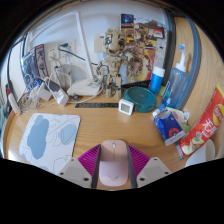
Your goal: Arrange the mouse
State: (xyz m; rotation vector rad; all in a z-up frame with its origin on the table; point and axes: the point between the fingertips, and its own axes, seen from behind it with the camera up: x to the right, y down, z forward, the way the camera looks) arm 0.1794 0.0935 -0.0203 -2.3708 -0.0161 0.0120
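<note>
The gripper [113, 172] is positioned low over a wooden desk [105, 125], with its two fingers spread to either side of a pale pink mouse [113, 163]. The mouse lies lengthwise between the purple pads [88, 158], its front end pointing forward along the fingers. Whether both pads actually press against the sides of the mouse cannot be determined from this view. To the left of the fingers, a light blue mouse mat [48, 135] with a cloud pattern lies flat on the desk, apart from the mouse. Ahead of the fingers stands a small white clock [126, 105], with a teal bowl [142, 98] just beside it. To the right are a blue spray bottle [176, 78], a blue packet [168, 124] and a red snack packet [203, 126]. A tangle of white cables [50, 85] occupies the far left of the desk.
</note>
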